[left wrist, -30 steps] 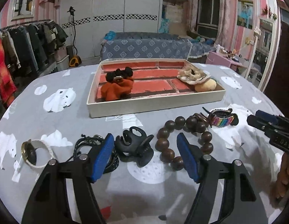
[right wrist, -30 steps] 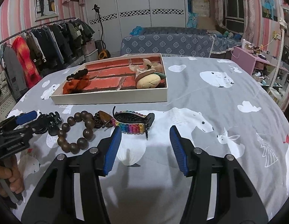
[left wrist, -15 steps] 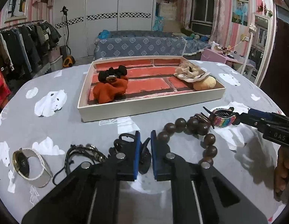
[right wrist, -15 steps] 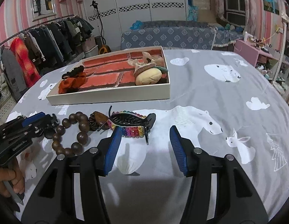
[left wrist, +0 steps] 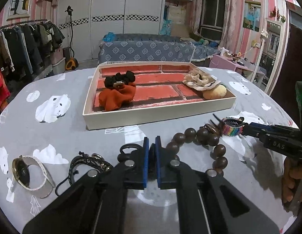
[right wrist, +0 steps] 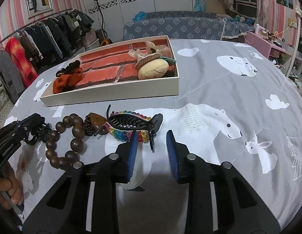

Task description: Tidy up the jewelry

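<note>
My left gripper [left wrist: 151,146] is shut on a black claw clip [left wrist: 129,150] that rests on the grey bear-print cloth; the right wrist view shows that gripper [right wrist: 36,121] at the left. A rainbow-beaded hair clip [right wrist: 131,122] with a black toothed top lies ahead of my right gripper [right wrist: 151,146]. Its jaws are closing, and the clip's black tail end stands between the pads with a gap on the right side. A brown wooden bead bracelet [left wrist: 219,148] lies between the two clips. The white tray [left wrist: 160,117] with a brick-pattern floor sits behind them.
In the tray lie an orange scrunchie [left wrist: 115,97], a black one, a cream one and a yellow plush piece [left wrist: 215,92]. A watch [left wrist: 24,172] and a black cord bracelet [left wrist: 92,161] lie at the near left. A bed and a clothes rack stand beyond the table.
My left jaws have closed from wide open onto the black claw clip. My right gripper has come down closer to the rainbow clip and its jaws have narrowed.
</note>
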Tool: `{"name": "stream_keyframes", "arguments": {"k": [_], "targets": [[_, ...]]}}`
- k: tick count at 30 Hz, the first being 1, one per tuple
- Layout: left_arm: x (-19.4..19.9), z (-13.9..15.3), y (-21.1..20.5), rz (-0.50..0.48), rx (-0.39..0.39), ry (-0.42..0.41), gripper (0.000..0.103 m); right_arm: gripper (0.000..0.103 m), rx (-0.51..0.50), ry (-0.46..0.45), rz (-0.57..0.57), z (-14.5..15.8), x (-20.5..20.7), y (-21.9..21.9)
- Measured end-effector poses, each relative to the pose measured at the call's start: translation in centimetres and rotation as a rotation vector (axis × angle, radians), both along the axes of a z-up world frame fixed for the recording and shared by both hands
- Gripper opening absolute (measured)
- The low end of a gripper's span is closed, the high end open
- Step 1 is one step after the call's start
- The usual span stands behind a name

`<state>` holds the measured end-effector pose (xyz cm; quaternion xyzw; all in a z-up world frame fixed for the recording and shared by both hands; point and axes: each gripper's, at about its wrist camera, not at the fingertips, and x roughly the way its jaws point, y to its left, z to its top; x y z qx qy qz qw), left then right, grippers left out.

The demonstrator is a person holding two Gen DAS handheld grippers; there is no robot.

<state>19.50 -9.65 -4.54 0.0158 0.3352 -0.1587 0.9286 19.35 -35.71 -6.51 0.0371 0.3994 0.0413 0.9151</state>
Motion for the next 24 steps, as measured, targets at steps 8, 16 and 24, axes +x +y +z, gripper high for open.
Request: {"name": "stream_keyframes", "arguments": {"k": [8,16,24], "targets": [[-0.3,0.0,0.5,0.008,-0.014,0.002,0.006,0.005,0.017,0.036,0.021,-0.6,0.7,0.0],[-1.0,1.0,0.7,0.023,-0.002,-0.021,0.005,0.004,0.007,-0.015,0.034,0.3,-0.4,0.4],[-1.9,3.5,2.0,0.045,-0.013,-0.071,0.005,0.004,0.013,-0.068,0.035,2.3,-1.8,0.4]]}}
